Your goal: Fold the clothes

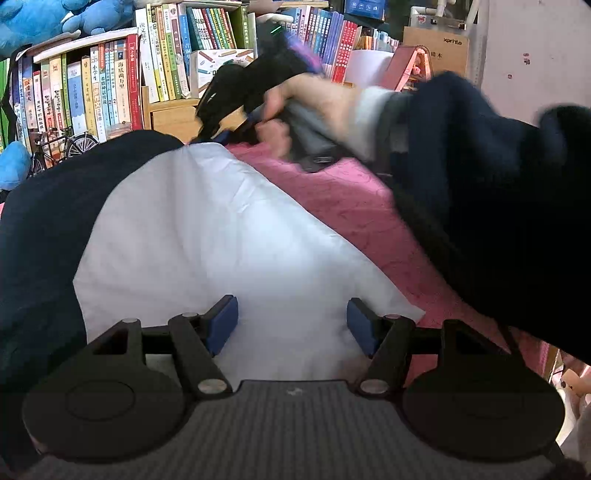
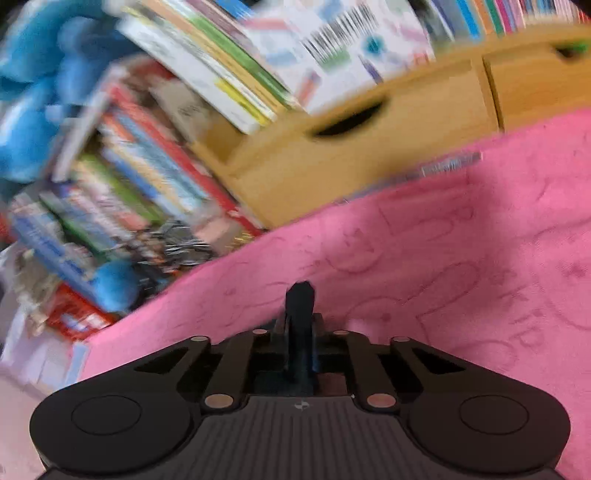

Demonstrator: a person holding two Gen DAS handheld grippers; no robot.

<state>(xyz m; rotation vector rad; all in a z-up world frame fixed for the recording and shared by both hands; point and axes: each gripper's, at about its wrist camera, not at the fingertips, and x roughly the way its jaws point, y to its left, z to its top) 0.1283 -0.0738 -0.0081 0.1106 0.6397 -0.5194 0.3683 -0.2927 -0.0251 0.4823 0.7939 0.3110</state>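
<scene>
A garment with a white panel [image 1: 221, 236] and a dark navy part [image 1: 48, 229] lies on the pink blanket [image 1: 351, 199]. My left gripper [image 1: 291, 325] is open just above the white panel's near edge, empty. In the left wrist view the right gripper [image 1: 225, 129], held by a hand in a dark sleeve, sits at the garment's far corner. In the right wrist view my right gripper [image 2: 300, 295] is shut on a thin strip of dark fabric [image 2: 301, 325] over the pink blanket [image 2: 443, 258]. That view is motion-blurred.
Bookshelves full of books [image 1: 110, 81] and wooden drawers [image 2: 369, 140] stand behind the blanket. Blue plush toys [image 1: 33, 18] sit on top and beside the shelf. A small model bicycle [image 1: 62, 144] stands at the shelf's foot. A cardboard box [image 1: 439, 51] is at back right.
</scene>
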